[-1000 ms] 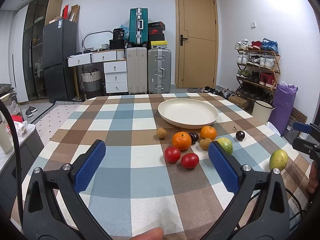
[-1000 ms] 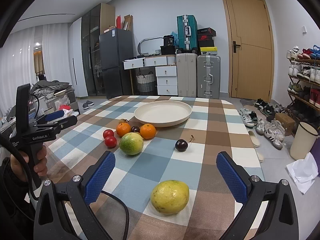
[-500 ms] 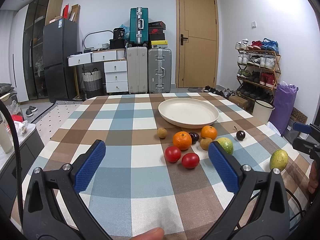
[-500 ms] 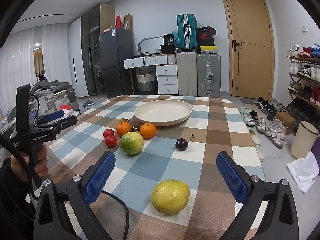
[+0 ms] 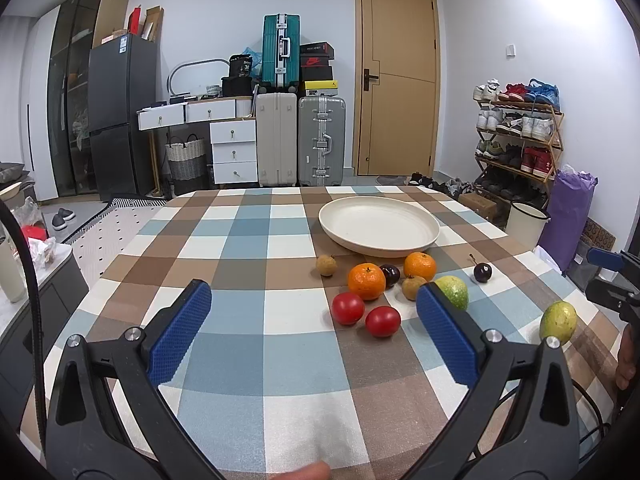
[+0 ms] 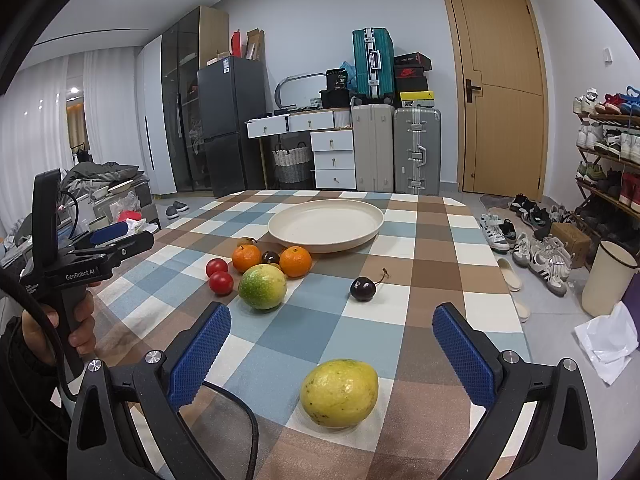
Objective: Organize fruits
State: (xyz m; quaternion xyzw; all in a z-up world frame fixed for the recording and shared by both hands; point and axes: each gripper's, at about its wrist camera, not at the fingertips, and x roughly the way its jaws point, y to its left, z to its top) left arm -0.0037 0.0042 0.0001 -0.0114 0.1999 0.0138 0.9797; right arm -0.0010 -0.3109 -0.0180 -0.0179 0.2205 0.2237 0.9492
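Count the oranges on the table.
2. One orange sits just behind the red tomatoes; the other orange lies right of it, by the plate. None seems hidden.

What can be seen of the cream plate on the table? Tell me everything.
The cream plate is a large, round, shallow dish with a low raised rim, matte off-white, plastic or ceramic by its look. It sits flat and upright on the checked tablecloth, toward the table's far side. It holds nothing. The fruits lie in a cluster on the cloth in front of it; the nearest orange sits just before its rim, and contact cannot be told. Neither gripper is near it.
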